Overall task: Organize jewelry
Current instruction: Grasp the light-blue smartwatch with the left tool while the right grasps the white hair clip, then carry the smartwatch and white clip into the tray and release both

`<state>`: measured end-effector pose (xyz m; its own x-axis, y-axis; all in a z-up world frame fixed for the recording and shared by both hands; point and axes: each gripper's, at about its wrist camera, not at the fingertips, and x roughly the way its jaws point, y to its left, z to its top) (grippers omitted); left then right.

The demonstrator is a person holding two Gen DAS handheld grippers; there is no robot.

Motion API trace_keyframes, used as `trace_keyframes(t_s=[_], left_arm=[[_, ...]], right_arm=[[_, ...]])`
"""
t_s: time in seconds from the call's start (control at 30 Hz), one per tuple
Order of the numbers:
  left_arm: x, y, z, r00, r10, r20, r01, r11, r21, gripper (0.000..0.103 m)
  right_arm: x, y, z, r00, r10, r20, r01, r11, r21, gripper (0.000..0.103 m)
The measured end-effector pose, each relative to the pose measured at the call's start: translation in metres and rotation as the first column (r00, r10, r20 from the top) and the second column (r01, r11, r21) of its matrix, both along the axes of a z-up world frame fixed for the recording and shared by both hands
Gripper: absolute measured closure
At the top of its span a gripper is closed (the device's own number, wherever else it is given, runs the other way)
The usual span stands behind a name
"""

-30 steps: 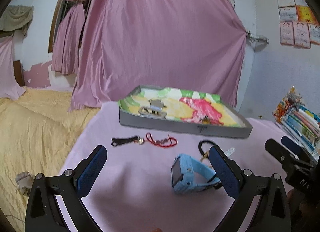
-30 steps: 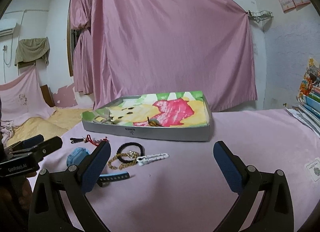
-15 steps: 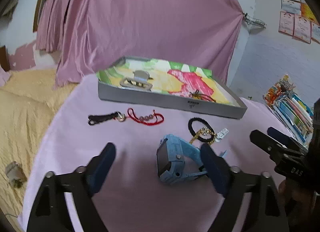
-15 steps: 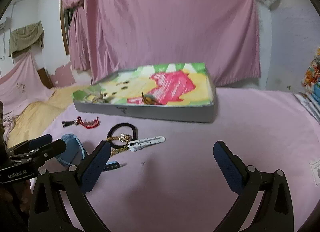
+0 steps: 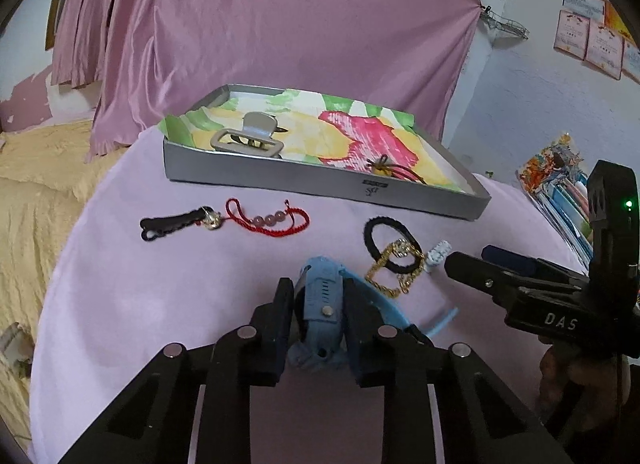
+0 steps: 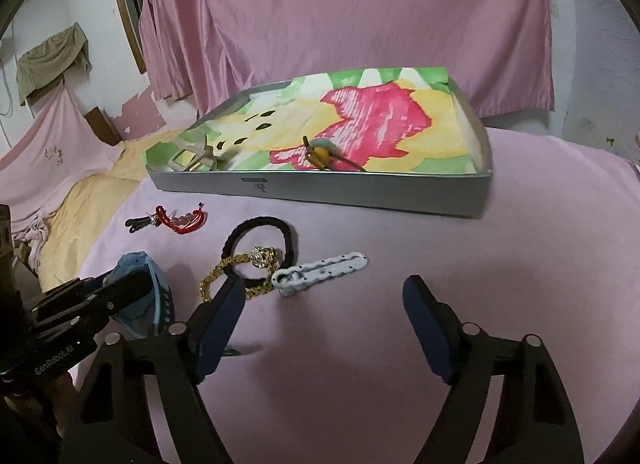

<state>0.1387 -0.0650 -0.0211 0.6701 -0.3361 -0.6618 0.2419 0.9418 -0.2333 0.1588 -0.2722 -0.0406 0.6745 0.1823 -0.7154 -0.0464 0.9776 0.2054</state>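
Note:
My left gripper (image 5: pixel 318 296) is shut on a blue watch (image 5: pixel 320 304) on the pink table; the watch also shows in the right wrist view (image 6: pixel 142 276). My right gripper (image 6: pixel 324 296) is open and empty, just behind a gold chain (image 6: pixel 236 268), a black hair tie (image 6: pixel 260 248) and a white clip (image 6: pixel 320 272). A grey tray (image 5: pixel 320 184) with a colourful liner holds a beige claw clip (image 5: pixel 252 136) and a brown corded charm (image 5: pixel 388 168). A red bead bracelet (image 5: pixel 268 220) and a black clip (image 5: pixel 168 222) lie left of the tray's front.
The table has a pink cloth (image 6: pixel 520 264). A yellow bedspread (image 5: pixel 36 176) lies to the left. A stack of books (image 5: pixel 560 184) stands at the right edge. A pink curtain (image 5: pixel 280 24) hangs behind the tray.
My left gripper moved forward and down and shut on the blue watch. My right gripper moved closer to the chain, hair tie and white clip and stays open.

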Motion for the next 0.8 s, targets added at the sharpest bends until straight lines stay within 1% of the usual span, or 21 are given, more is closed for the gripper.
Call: trace_keyframes(t_s=[0.1, 0.13, 0.2, 0.43, 0.5, 0.63, 0.67, 0.7, 0.77, 0.8], left_arm=[[0.007, 0.003, 0.001, 1.000, 0.011, -0.005, -0.011, 1.000, 0.005, 0.085], [0.009, 0.004, 0.002, 1.000, 0.012, -0.007, -0.012, 1.000, 0.002, 0.085], [0.012, 0.006, 0.003, 1.000, 0.015, -0.010, -0.015, 1.000, 0.002, 0.085], [0.025, 0.009, 0.003, 1.000, 0.014, -0.018, -0.014, 1.000, -0.006, 0.086], [0.027, 0.009, 0.003, 1.000, 0.012, -0.019, -0.012, 1.000, -0.009, 0.086], [0.029, 0.008, 0.003, 1.000, 0.009, -0.018, -0.009, 1.000, -0.010, 0.086], [0.029, 0.008, 0.003, 1.000, 0.009, -0.018, -0.009, 1.000, -0.010, 0.086], [0.029, 0.008, 0.003, 1.000, 0.009, -0.019, -0.009, 1.000, -0.008, 0.086], [0.029, 0.008, 0.003, 1.000, 0.010, -0.017, -0.010, 1.000, -0.006, 0.086], [0.029, 0.008, 0.004, 1.000, 0.010, -0.018, -0.010, 1.000, -0.008, 0.086]], right_arm=[[0.009, 0.004, -0.004, 0.999, 0.002, -0.032, -0.002, 1.000, -0.005, 0.045], [0.010, 0.004, -0.003, 0.999, -0.002, -0.033, 0.002, 1.000, -0.013, 0.046], [0.013, 0.007, -0.002, 0.999, 0.002, -0.040, -0.002, 1.000, -0.017, 0.058], [0.021, 0.011, 0.000, 0.999, 0.006, -0.044, -0.008, 1.000, -0.029, 0.060], [0.023, 0.013, 0.000, 0.999, 0.014, -0.044, -0.016, 0.999, -0.046, 0.067], [0.021, 0.012, 0.000, 0.999, 0.031, -0.043, -0.033, 0.999, -0.034, 0.074], [0.021, 0.012, 0.000, 0.999, 0.030, -0.045, -0.032, 0.999, -0.037, 0.079], [0.019, 0.011, 0.000, 0.998, 0.032, -0.045, -0.034, 0.999, -0.040, 0.079], [0.018, 0.009, 0.000, 0.998, 0.029, -0.049, -0.031, 0.998, -0.048, 0.085], [0.018, 0.008, 0.000, 0.998, 0.028, -0.049, -0.031, 0.998, -0.050, 0.086]])
